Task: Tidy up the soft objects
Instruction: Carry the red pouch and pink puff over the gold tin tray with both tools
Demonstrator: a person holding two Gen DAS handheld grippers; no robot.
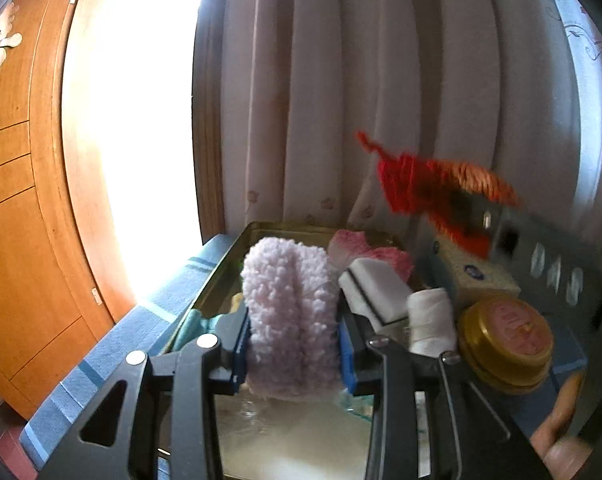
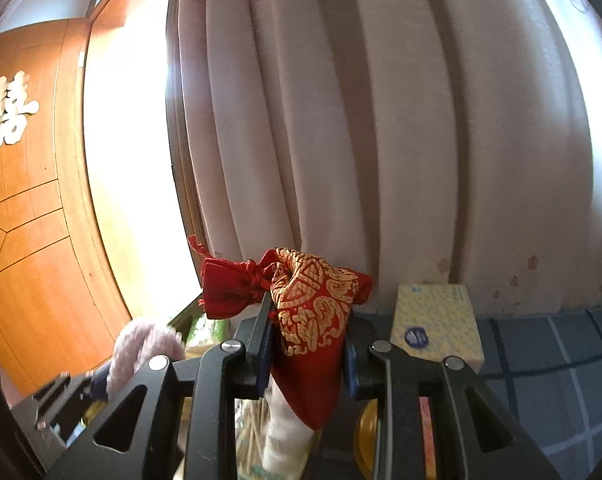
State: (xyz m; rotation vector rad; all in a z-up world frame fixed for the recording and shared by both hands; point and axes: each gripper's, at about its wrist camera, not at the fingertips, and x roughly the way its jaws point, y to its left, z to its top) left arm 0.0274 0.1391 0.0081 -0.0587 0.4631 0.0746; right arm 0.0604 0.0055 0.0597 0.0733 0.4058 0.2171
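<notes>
Both grippers tilt slightly down — left gripper clamps fluffy roll, right gripper clamps red pouch.

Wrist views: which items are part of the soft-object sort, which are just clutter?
In the job:
- fluffy pink cloth, clamped in left gripper
- red-and-gold drawstring pouch, clamped in right gripper
- metal tin

Lying about:
- yellow tissue pack
- round gold tin
- white thread spool
- curtain
</notes>
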